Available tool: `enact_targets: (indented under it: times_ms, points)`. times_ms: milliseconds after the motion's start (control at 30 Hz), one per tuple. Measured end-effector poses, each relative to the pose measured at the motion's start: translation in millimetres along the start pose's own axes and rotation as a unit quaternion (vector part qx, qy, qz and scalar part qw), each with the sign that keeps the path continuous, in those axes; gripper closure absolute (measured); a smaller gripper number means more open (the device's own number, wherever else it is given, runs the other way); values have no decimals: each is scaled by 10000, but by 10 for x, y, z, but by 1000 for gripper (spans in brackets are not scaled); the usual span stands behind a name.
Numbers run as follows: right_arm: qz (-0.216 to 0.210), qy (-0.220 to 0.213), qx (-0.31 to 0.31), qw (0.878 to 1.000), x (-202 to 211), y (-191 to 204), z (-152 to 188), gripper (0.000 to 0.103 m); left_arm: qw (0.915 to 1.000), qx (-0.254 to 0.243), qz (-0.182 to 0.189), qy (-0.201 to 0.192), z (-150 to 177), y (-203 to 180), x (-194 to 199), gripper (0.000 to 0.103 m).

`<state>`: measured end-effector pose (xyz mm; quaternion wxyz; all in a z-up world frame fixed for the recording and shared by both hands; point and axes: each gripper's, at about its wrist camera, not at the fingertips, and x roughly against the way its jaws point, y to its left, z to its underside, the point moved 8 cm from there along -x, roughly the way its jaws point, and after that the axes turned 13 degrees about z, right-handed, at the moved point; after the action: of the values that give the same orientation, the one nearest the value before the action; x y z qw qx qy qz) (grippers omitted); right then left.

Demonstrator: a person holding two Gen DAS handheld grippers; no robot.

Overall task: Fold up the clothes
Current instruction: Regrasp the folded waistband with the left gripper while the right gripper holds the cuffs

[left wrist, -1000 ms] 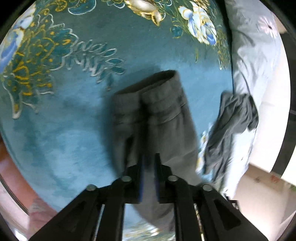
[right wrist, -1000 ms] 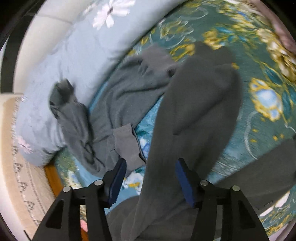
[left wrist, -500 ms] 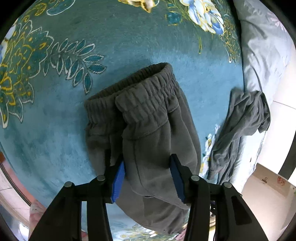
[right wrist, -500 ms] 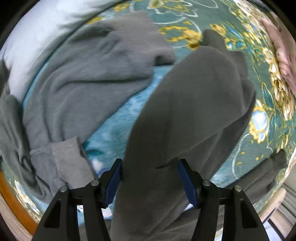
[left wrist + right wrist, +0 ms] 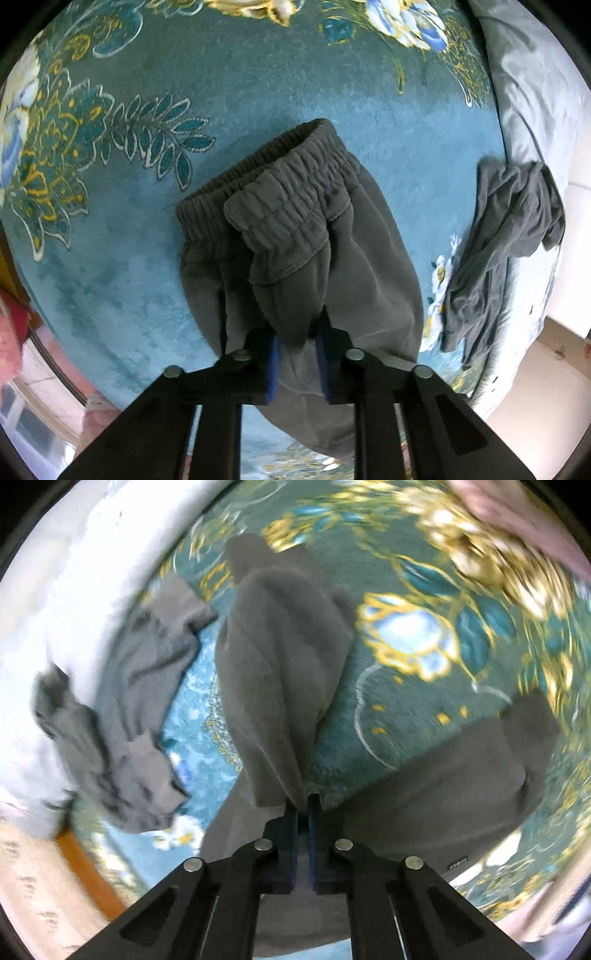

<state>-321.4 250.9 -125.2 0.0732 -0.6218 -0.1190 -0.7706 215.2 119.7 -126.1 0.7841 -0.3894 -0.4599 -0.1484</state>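
Grey sweatpants [image 5: 295, 206] lie on a teal floral blanket [image 5: 221, 92], the elastic waistband folded over at the far end. My left gripper [image 5: 297, 350] is closing its jaws, with a bunched fold of the pants below the waistband pinched between the blue pads. In the right wrist view a pant leg [image 5: 280, 664] rises in a ridge from the blanket [image 5: 424, 709]. My right gripper [image 5: 303, 812] is shut on its near end. More of the dark pants fabric [image 5: 461, 775] spreads to the right.
A second crumpled grey garment [image 5: 506, 236] [image 5: 140, 701] lies beside the pants, partly on a pale grey pillow [image 5: 535, 92] [image 5: 74, 590]. A wooden bed edge [image 5: 85, 867] shows at lower left. Something pink [image 5: 517, 509] sits at the far right.
The left jaws opened wide over the pants, then closed on a fold of them. The right jaws went from wide open around the pant leg to shut on it, and that view swung sideways.
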Motion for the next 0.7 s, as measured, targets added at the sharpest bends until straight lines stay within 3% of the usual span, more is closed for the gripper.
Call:
enact_targets:
  times_ms: [133,200,267,333,400,533,600,700]
  points:
    - [-844,-285,125,9959,342,134,19,99,9964,-830,134,-106,-33,-355,151,94]
    - [-1216,-593,357,9902,587,179,77,99,9872,-1449,583,-322,-24,-677,366,94]
    - [-1646,-944,473,9807,853,177,135,99,9783,-1772,968,-456,14,-855,561,94]
    - [-1918,-1236,558,9720,1068,49,258,99,9772,-1826,972,-471,56,-785,613,94]
    - [-1812,-1237,529,9742,999,-233,475,99,9766,-1867,958,-479,98,-702,658,94]
    - [-1047,-380,37,9938,199,-842,822,99,9917,-1235,270,-255,189,-6,413,94]
    - [-825,2,-326,9961,-144,-1088,958,99,9956,-918,-41,-180,241,304,287,94]
    - [-817,215,-682,9941,-331,-1254,1055,97,9972,-693,-205,-166,292,490,229,94]
